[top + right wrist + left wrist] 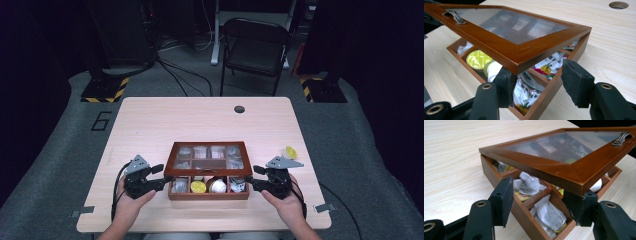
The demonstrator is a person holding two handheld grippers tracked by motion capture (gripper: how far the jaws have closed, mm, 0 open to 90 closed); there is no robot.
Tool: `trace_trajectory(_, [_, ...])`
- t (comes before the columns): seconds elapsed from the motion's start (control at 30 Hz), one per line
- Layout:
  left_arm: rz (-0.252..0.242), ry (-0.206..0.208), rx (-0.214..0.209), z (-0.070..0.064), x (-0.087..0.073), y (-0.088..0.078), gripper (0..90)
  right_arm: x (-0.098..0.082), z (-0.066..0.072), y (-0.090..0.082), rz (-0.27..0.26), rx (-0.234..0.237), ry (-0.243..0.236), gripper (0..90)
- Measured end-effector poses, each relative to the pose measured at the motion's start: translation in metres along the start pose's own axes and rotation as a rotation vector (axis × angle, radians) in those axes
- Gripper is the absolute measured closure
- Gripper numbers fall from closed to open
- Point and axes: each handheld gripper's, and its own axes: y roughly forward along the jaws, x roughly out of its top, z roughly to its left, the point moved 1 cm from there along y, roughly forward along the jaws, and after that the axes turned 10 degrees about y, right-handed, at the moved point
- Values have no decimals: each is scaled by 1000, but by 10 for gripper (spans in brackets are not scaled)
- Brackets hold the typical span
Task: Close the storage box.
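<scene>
The box (208, 172) sits at lower centre of the high view on the table (150, 125), long axis running left-right. Its glass lid (564, 157) is propped up at the near edge, hinged at the far side, slanting up toward the person. The left gripper (162, 176) and right gripper (254, 177) flank the near corners, each with one jaw wedged under a lid corner to lift it evenly. Jaws stand apart, clamping nothing.

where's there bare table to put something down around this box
The widest free patch is the far half of the table, between the wooden box and the round hole. The left edge strip beyond the left tongs is bare too. It is crowded at the box's two sides, and a yellow thing sits beyond the right tongs.
</scene>
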Motion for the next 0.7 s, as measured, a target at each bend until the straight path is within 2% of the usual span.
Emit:
trace_trajectory(0.13, [9,-1,-2,-2,-4,1,418,-5,0,1,5,-3,-11,453])
trace_trajectory(0.23, [7,-18,-3,-3,-9,3,412,-8,0,2,12,-5,-25,452])
trace_trajectory(0.4, [36,-9,-7,-4,-15,4,408,-14,0,5,36,-7,-39,445])
trace_trajectory(0.53, [49,17,-4,-5,-18,4,409,-17,1,7,50,-6,-43,443])
trace_trajectory(0.7, [56,4,-10,-4,-22,3,409,-19,1,7,57,-8,-59,438])
